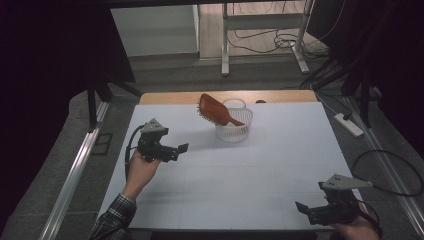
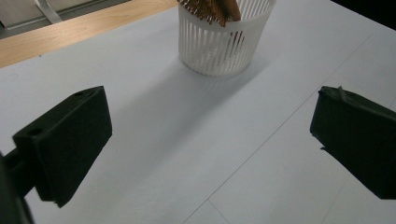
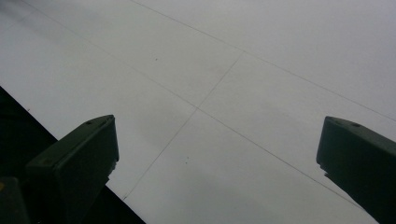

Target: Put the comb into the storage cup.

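A brown hairbrush (image 1: 215,111) leans in a white slotted basket (image 1: 235,131) at the back middle of the white table (image 1: 250,175), handle down inside and bristled head sticking out to the left. In the left gripper view the basket (image 2: 224,44) stands ahead with the brush (image 2: 212,8) at its rim. My left gripper (image 1: 181,150) hovers open at the table's left, pointing toward the basket, its jaws wide apart and empty. My right gripper (image 1: 302,209) is open near the front right corner, and its own view looks down on bare table (image 3: 224,93) between the wide jaws.
A wooden strip (image 1: 170,97) runs along the table's far edge. A power strip (image 1: 349,124) and cables lie on the floor to the right. Metal desk legs (image 1: 225,45) stand beyond the table. The front table edge (image 3: 28,116) lies near my right gripper.
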